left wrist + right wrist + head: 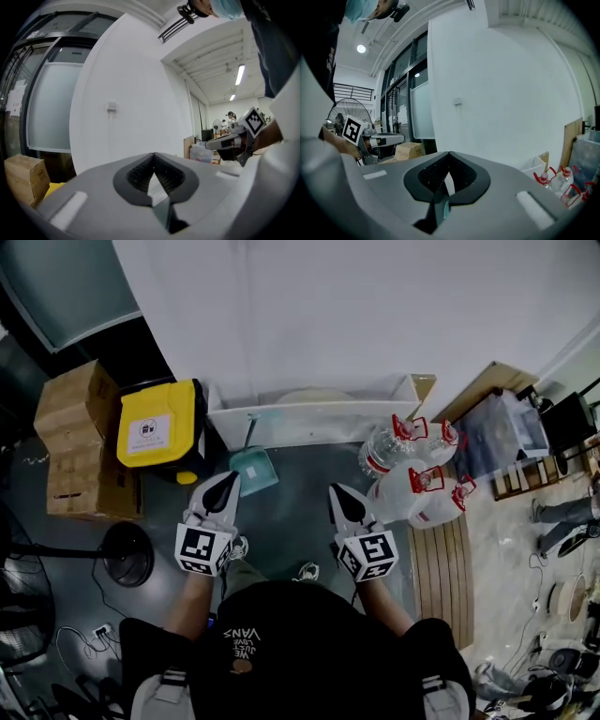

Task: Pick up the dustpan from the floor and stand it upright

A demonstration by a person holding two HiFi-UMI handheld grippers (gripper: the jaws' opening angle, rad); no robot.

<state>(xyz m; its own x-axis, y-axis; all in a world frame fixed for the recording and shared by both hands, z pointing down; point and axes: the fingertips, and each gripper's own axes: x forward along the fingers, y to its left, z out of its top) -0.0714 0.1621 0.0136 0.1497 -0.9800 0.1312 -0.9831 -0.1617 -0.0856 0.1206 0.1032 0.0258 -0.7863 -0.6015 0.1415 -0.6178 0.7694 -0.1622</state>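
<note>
Dustpan (255, 468) leans against trough (309, 414) edge; left tongs (227, 481), right tongs (338, 492) clenched empty.

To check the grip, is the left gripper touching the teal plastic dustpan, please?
Apart. Left gripper view: left gripper shut, empty, facing the white wall, not the dustpan.

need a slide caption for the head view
Left gripper and right gripper, shut and empty, near a teal dustpan between a yellow bin and water jugs.
</note>
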